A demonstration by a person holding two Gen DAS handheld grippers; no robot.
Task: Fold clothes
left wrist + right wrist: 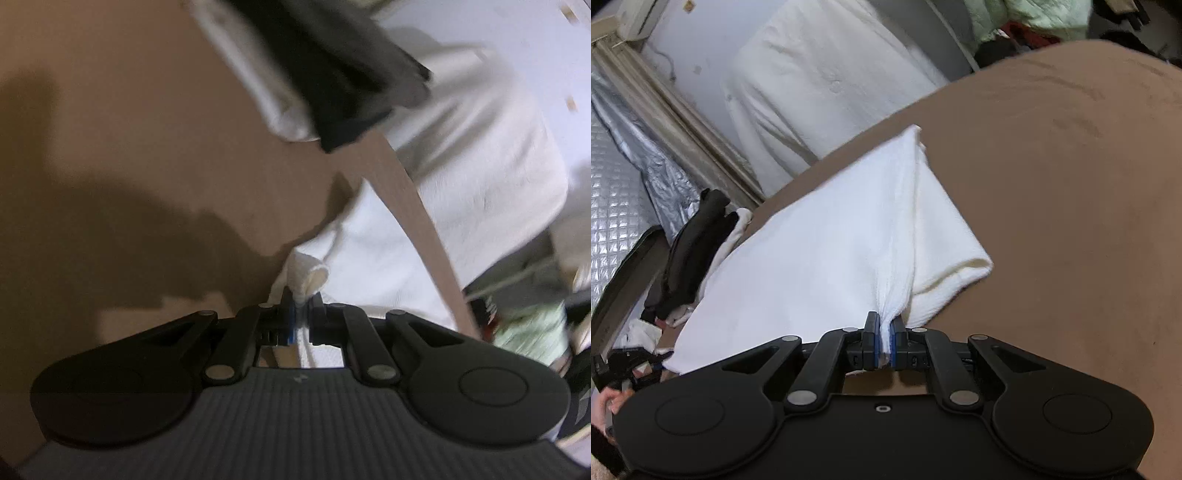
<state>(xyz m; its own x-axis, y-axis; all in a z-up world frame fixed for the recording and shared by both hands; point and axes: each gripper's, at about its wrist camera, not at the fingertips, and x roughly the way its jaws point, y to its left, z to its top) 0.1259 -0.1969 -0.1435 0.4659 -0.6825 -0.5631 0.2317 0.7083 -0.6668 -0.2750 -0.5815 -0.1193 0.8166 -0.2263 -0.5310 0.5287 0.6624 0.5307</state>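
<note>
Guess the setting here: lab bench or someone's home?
Likely a home bedroom. The white garment is being handled over a brown bedsheet, a white robe hangs on the wall, and more clothes are piled at the edge.

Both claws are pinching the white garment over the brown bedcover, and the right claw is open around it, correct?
Not quite. The right claw is shut on the white garment, as the right wrist view shows. The left claw also pinches it, over the brown bedcover.
</note>
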